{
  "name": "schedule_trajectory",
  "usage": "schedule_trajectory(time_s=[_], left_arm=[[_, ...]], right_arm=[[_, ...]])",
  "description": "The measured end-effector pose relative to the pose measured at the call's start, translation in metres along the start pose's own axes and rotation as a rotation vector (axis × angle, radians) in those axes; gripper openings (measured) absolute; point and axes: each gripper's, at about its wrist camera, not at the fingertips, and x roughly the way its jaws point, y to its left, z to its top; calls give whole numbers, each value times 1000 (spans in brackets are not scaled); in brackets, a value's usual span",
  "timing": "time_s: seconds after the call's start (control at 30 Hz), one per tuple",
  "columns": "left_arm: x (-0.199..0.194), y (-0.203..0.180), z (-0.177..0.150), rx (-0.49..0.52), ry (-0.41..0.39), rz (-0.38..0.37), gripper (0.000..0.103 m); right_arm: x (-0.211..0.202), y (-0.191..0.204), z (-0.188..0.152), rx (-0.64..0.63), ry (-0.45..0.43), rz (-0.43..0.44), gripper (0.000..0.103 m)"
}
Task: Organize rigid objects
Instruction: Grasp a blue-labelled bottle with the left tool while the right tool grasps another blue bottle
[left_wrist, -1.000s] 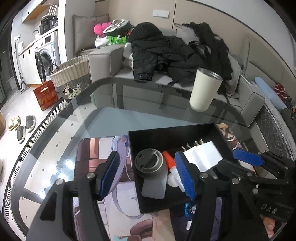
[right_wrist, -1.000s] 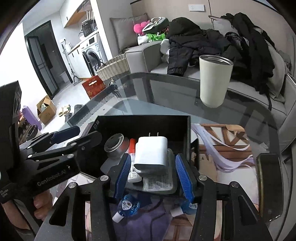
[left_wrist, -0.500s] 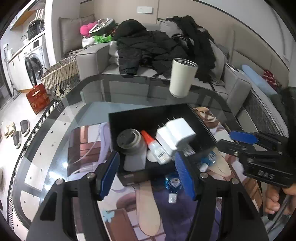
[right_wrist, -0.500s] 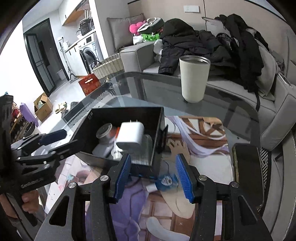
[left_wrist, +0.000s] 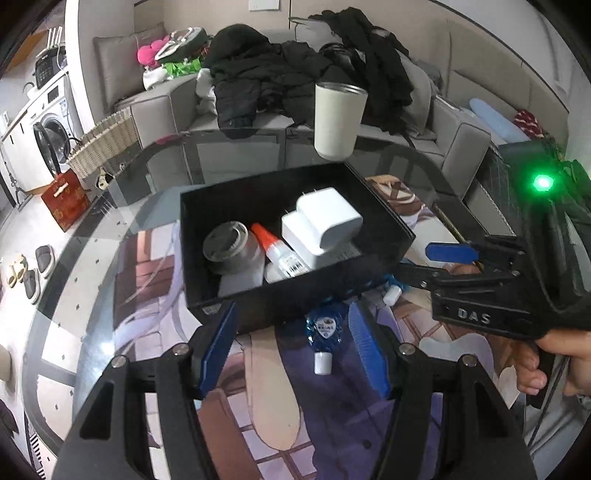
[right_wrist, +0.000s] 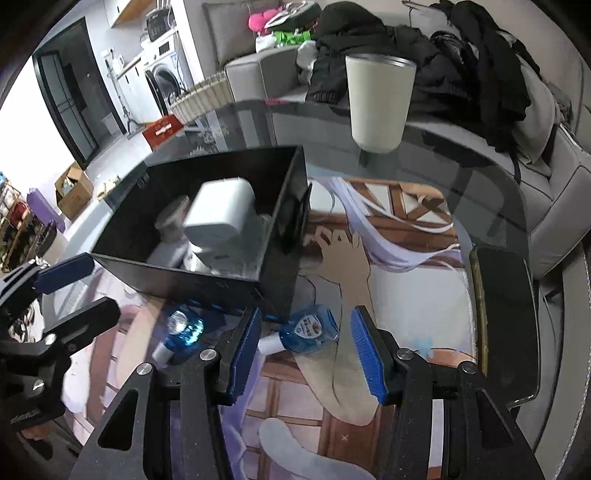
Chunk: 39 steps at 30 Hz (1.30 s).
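A black box on the printed mat holds a white charger, an orange-capped glue bottle and a grey round lid. Two small blue bottles lie on the mat in front of the box. One blue bottle lies between the fingers of my open left gripper, untouched. The other blue bottle lies between the fingers of my open right gripper, clear of both pads. In the right wrist view the box, the charger, the first bottle and the left gripper show at left.
A white tumbler stands on the glass table behind the box. A dark phone lies at the mat's right edge. Beyond the table are a grey sofa piled with black clothes and a wicker basket.
Both grippers have drawn back from over the box toward the near side and sunk a little. The blue bottles, earlier below the fingers, now lie between them. The box's contents stay put.
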Motion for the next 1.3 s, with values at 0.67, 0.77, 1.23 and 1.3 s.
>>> schedule_trajectory(time_s=[0.67, 0.77, 1.23, 1.3], left_arm=[[46, -21, -18, 86, 122, -2, 63], [50, -24, -20, 91, 134, -3, 63], [71, -33, -8, 88, 161, 3, 45], [72, -32, -7, 81, 161, -2, 40]], right_arm=[[28, 15, -12, -72, 65, 20, 50], [26, 15, -16, -93, 75, 28, 50], [21, 2, -20, -64, 52, 22, 51], [23, 4, -17, -67, 39, 28, 51]])
